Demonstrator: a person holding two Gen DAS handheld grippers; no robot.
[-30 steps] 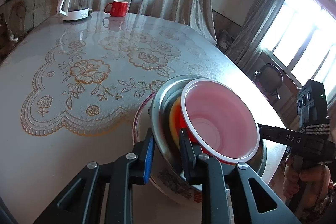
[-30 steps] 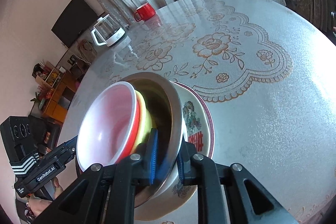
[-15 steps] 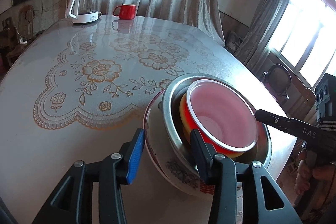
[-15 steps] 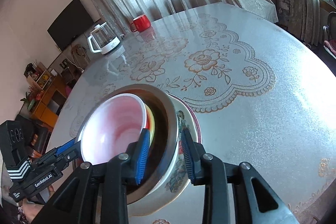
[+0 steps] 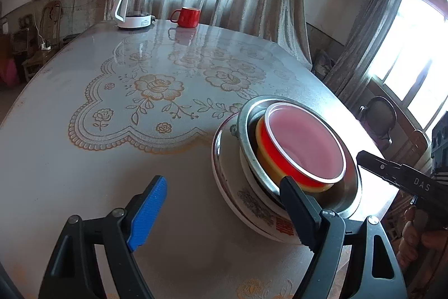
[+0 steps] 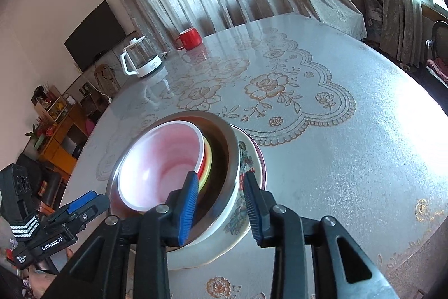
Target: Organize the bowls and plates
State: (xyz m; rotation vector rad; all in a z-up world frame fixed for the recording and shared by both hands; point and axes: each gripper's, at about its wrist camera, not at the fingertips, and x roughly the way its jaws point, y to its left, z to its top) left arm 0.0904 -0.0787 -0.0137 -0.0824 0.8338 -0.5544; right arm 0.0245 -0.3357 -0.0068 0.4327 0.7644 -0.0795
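Jaws of left gripper [image 5: 224,203] stand wide apart, holding nothing, low over the counter [image 5: 84,159] just beside the stack. Jaws of right gripper [image 6: 219,208] are also parted and empty, straddling the near rims without visible contact.

Stack sits near the counter edge: red bowl [image 6: 165,161] nested in yellow bowl [image 6: 207,159], both inside steel bowl [image 6: 224,147], which rests in the patterned plate [image 6: 246,167]. Nesting by size keeps the set compact and stable; the inner bowls sit off-centre, slightly tilted.

Change from a second ago: both grippers were then pinched on the steel rim, the stack tipped up. Now the stack lies flat, both are released and backed off. Judgement: stacking is done.

Far side: kettle [image 5: 135,8] and red mug [image 5: 188,16], well apart from the stack.
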